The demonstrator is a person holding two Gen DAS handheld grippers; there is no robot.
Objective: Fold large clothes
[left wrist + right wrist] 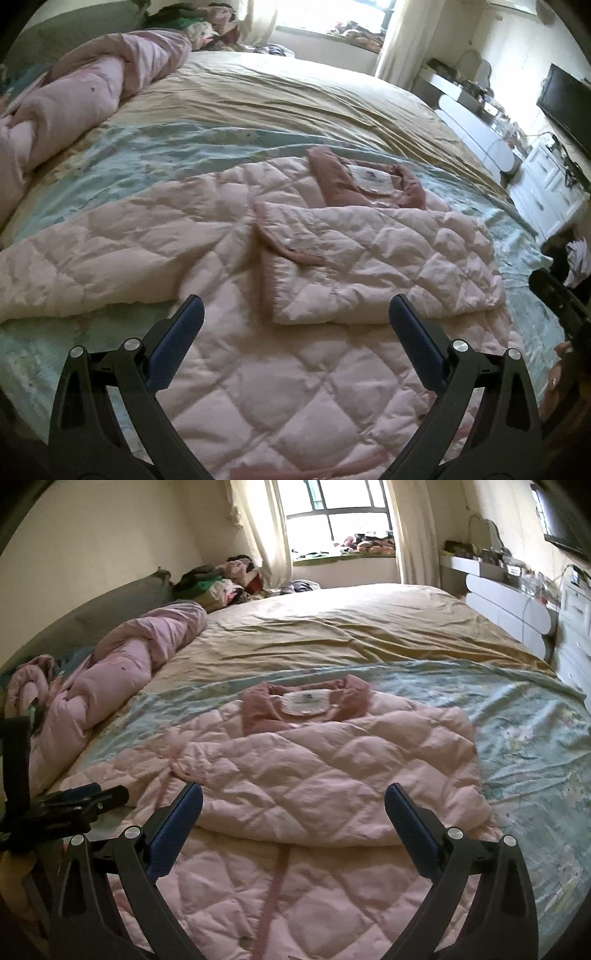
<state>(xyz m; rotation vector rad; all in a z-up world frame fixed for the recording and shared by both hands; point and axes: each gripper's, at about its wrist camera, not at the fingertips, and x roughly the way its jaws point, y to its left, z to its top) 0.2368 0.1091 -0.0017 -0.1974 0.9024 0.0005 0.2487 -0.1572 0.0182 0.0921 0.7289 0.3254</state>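
A pale pink quilted jacket [303,369] lies flat on the bed with its darker pink collar [365,181] at the far end. Its right sleeve [369,258] is folded across the chest. The other sleeve [92,251] stretches out to the left. My left gripper [295,306] is open and empty just above the jacket's lower part. In the right wrist view the jacket [332,775] and collar [306,701] show again. My right gripper [293,794] is open and empty over the jacket's lower half. The left gripper [85,797] appears at that view's left edge.
The bed [369,635] has a tan sheet at the far end and a light blue patterned sheet [535,738] under the jacket. A rolled pink duvet [122,672] lies along the left. A clothes pile [221,579] sits by the window. White drawers [509,609] stand at right.
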